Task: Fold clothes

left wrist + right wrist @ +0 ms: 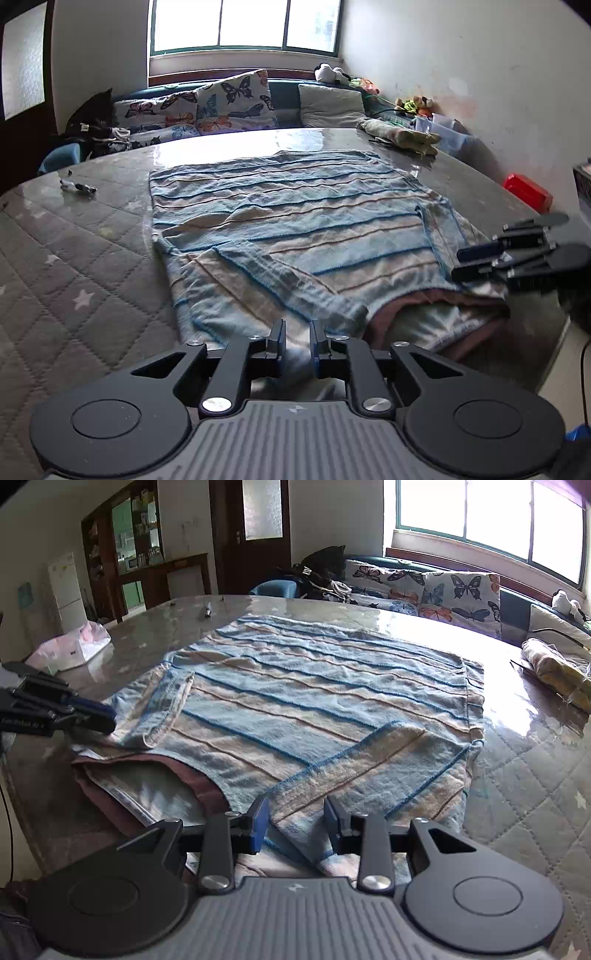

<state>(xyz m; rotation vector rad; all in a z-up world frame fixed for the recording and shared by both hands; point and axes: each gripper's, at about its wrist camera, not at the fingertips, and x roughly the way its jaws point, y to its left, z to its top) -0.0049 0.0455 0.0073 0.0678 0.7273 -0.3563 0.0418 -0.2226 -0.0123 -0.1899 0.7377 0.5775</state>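
Observation:
A blue, white and beige striped sweater (295, 221) lies flat on the table (74, 266), both sleeves folded in over the body, pink collar at the near edge. My left gripper (298, 341) is shut on the end of one sleeve at the near edge. In the right wrist view the sweater (314, 686) fills the middle. My right gripper (295, 819) is open, its fingers either side of the other sleeve's cuff without clamping it. Each gripper shows at the edge of the other's view, the right one (480, 264) and the left one (99, 718).
The table has a grey quilted star cover under clear plastic. A folded cloth (402, 136) lies at its far right, a small object (77, 187) at its far left. A red box (528, 192) sits by the wall. A butterfly-cushion sofa (229, 103) stands behind.

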